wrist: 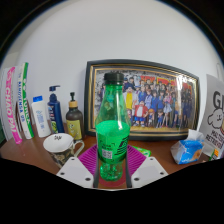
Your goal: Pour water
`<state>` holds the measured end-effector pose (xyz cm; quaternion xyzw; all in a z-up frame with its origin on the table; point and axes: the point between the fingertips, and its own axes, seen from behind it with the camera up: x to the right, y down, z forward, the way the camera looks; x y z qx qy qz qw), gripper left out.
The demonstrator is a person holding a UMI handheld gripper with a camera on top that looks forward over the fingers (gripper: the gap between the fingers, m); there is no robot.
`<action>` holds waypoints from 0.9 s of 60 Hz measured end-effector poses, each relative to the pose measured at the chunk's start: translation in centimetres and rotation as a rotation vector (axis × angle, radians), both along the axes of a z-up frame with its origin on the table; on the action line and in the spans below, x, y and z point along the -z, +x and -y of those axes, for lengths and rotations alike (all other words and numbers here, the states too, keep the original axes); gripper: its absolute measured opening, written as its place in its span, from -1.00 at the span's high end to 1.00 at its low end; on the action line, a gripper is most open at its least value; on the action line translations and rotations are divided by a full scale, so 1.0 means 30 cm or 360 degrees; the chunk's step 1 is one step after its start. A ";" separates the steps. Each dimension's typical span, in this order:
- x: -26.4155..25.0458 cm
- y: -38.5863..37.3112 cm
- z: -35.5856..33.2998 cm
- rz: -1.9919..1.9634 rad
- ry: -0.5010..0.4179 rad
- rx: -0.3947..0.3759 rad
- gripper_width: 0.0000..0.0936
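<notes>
A green plastic bottle (112, 125) with a dark cap stands upright between my two fingers. My gripper (111, 165) has its magenta pads (89, 158) pressed against both sides of the bottle's lower part. A patterned mug (62, 148) sits on the wooden table (30, 158) just to the left of the fingers.
A framed group photo (150, 98) leans against the wall behind the bottle. Several toiletry bottles and tubes (45, 112) stand at the left. A blue and clear small container (187, 150) and a white box (214, 115) sit at the right.
</notes>
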<state>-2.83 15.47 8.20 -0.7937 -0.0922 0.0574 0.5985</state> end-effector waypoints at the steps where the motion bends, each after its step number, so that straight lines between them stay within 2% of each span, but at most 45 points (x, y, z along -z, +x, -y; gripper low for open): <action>1: -0.001 0.001 0.001 0.0001 0.0004 0.0005 0.20; 10: 0.002 0.004 0.008 0.0015 -0.0058 0.0032 -0.26; 16: -0.024 0.007 0.038 0.0064 -0.0091 0.0045 -0.86; 19: -0.040 0.013 0.066 0.0106 -0.0115 0.0067 -0.78; 26: -0.083 0.020 0.185 0.0161 -0.0211 0.0131 -0.83; 35: -0.149 0.000 0.451 0.0141 -0.0418 0.0265 -0.82; 40: -0.196 -0.038 0.605 0.0120 -0.0485 0.0313 -0.83; 54: -0.345 -0.160 0.911 0.0105 -0.0484 0.0361 -0.82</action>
